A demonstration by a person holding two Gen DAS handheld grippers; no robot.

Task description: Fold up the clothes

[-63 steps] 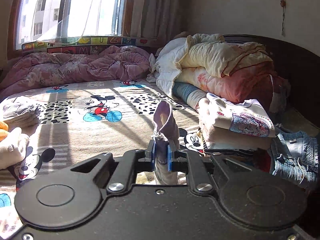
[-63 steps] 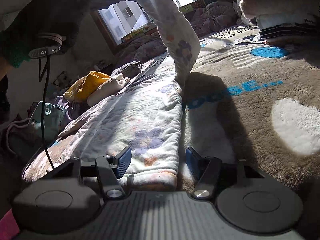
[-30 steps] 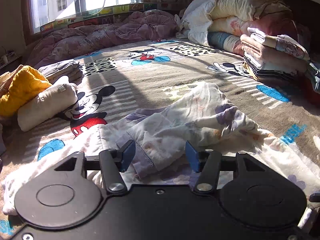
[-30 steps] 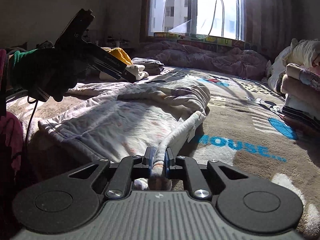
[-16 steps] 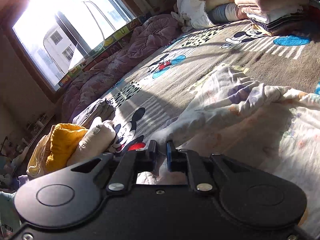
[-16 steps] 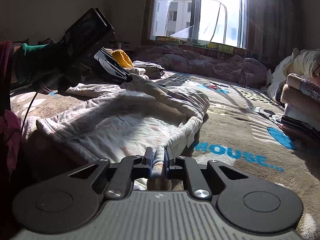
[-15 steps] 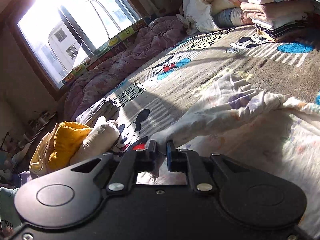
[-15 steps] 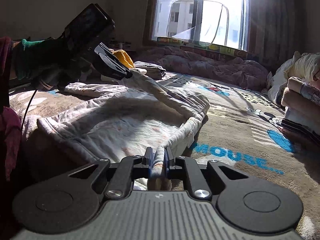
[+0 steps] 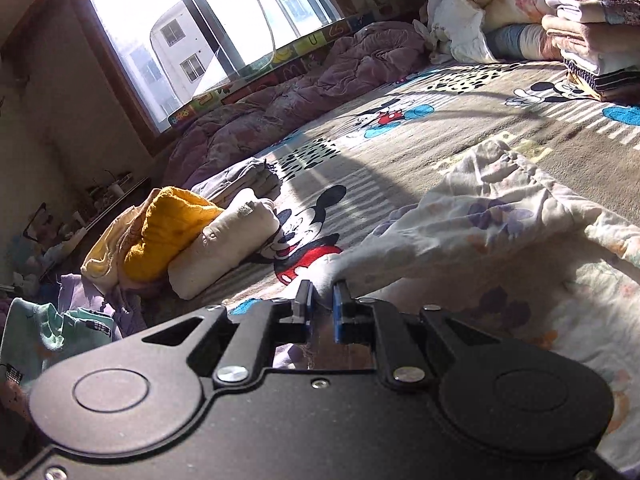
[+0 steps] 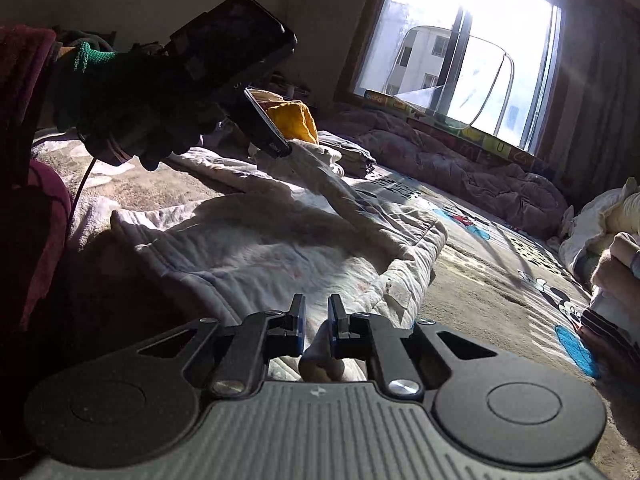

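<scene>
In the left wrist view, at 9 o'clock, a yellow garment lies bunched on the bed, touching a rolled cream garment just to its right. Behind them at 11 o'clock sits a folded grey garment, and past it a purple quilt runs along under the bright window. The Mickey Mouse blanket covers the bed. Near the middle, the left gripper is clenched on a corner of the flowery white garment, which spreads over the blanket toward 3 o'clock. At 2 o'clock, a stack of folded clothes stands well apart from it, beside heaped bedding. In the right wrist view, at 10 o'clock, a gloved hand holds the left gripper, and that gripper pinches the far corner of the flowery white garment up off the bed, so a strip of cloth slopes down from it. The garment lies across the middle of the bed. At 6 o'clock the right gripper is clenched on the near edge of the same garment, with cloth bunched between its 2 blue pads. The window is at 1 o'clock.
</scene>
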